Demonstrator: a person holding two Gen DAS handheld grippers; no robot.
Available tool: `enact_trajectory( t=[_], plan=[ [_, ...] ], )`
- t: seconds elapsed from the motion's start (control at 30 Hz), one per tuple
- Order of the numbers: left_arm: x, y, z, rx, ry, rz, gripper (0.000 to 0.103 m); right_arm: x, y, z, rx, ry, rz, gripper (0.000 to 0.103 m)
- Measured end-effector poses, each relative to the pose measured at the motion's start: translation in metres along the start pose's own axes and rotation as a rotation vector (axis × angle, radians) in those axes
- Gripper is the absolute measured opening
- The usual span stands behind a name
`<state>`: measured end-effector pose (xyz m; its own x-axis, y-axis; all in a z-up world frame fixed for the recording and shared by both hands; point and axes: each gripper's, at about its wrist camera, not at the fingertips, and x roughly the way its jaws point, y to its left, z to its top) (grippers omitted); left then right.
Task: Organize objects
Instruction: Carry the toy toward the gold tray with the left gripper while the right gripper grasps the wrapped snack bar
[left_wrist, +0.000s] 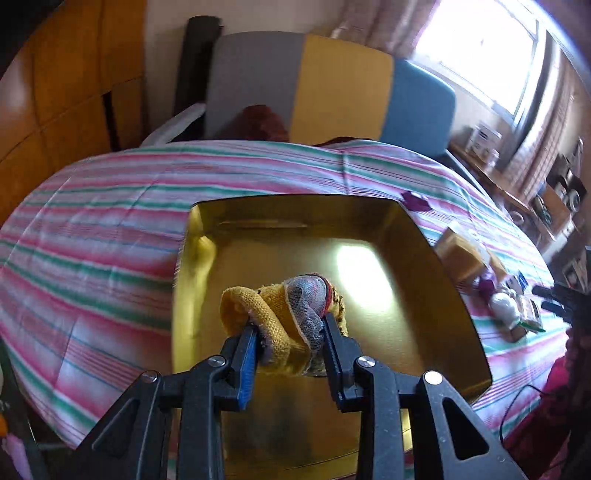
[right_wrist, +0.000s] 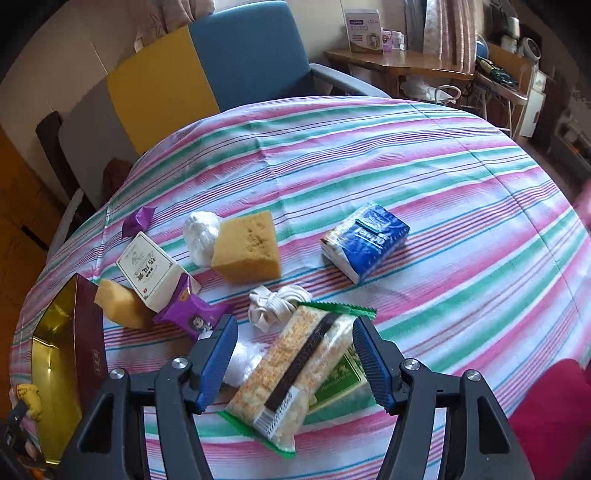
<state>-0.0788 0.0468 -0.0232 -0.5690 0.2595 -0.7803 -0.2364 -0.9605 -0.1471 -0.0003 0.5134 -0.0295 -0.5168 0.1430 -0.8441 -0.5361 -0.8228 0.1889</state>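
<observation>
Here the left claw (left_wrist: 288, 332), angled downward, clamps a yellow cloth (left_wrist: 280, 314) above the gold tin (left_wrist: 424, 258).

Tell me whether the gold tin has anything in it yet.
Empty: the gold tin shows bare floor; the knitted cloth hangs above it in the left claw.

A table draped in a pink, green and white striped cloth (right_wrist: 424, 177) carries everything. Near its centre lies a tan sponge block (right_wrist: 246, 246), with a white crumpled plastic bag (right_wrist: 201, 232) touching it at nine o'clock. At three o'clock lies a blue tissue pack (right_wrist: 365, 240). At six o'clock lie a knotted cream strap (right_wrist: 277, 304) and a green-edged cracker packet (right_wrist: 291, 369). At eight o'clock stands a gold-lined open tin box (right_wrist: 55, 354).
</observation>
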Motion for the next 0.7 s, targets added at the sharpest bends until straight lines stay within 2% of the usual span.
enact_trajectory(
  t=[0.23,0.33,0.4,0.43,0.47,0.6,0.7],
  plan=[
    [0.005,0.005,-0.015,-0.027,0.014,-0.034,0.031,0.0,0.011,-0.006,-0.016,0.025,-0.054,0.066],
    [0.002,0.007,-0.019,-0.03,0.008,-0.05,0.031,0.017,0.02,-0.009,-0.056,0.082,-0.126,0.066],
    [-0.001,0.009,-0.022,-0.031,0.002,-0.056,0.031,0.031,0.026,-0.013,-0.103,0.122,-0.179,0.055],
    [-0.002,0.011,-0.022,-0.033,0.001,-0.059,0.031,0.033,0.027,-0.015,-0.119,0.125,-0.198,0.043],
    [-0.004,0.014,-0.023,-0.037,-0.001,-0.062,0.031,0.031,0.028,-0.017,-0.128,0.118,-0.207,0.039],
    [-0.007,0.024,-0.026,-0.045,-0.007,-0.053,0.031,0.007,0.031,-0.019,-0.144,0.055,-0.17,0.034],
    [-0.007,0.032,-0.027,-0.056,-0.006,-0.054,0.031,-0.018,0.045,-0.022,-0.195,-0.015,-0.096,0.034]
  ],
)
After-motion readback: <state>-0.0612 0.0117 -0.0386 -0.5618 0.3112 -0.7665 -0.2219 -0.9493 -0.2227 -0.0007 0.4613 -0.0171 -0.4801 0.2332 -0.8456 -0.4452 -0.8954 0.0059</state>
